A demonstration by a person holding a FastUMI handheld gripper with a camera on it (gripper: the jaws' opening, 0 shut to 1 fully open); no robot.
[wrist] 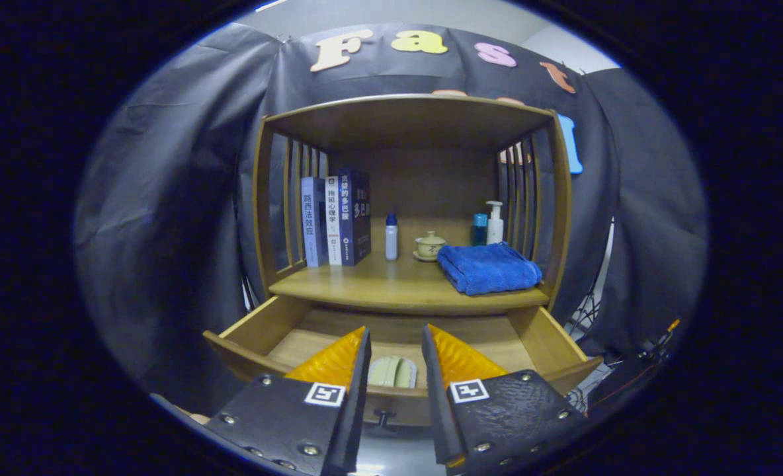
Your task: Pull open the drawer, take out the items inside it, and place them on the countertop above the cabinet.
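Wooden cabinet (410, 198) stands at the centre of the frame, and its drawer (550, 340) in the lower middle is already pulled well out, so the opening step is judged complete. One pale, rounded item (395, 371) lies inside the drawer near its front wall, seen in the gap between the fingers and just beyond them; what it is cannot be told from this view (its lower edge is cut off by the drawer front). The gripper (395, 344) hangs over the open drawer with its jaws parted by a moderate gap and nothing held; neither finger touches the item. The drawer's small dark knob (383, 418) shows at the bottom centre, below the front board, untouched. The countertop (378, 285) above the drawer, in the middle of the frame, carries a row of upright books (336, 218) at its left, a white bottle with a blue cap (391, 237), a small lidded cup on a saucer (429, 246), a pump bottle (494, 223) with a blue container (479, 229) beside it at the right rear, and a folded blue towel (489, 267) at the right front. Bare wood remains at the front centre and left of the countertop, a likely place for delivery. Outstanding: grasping the item, lifting it out, and setting it on the countertop. Parts of the drawer floor are hidden behind the fingers, so further contents cannot be excluded.
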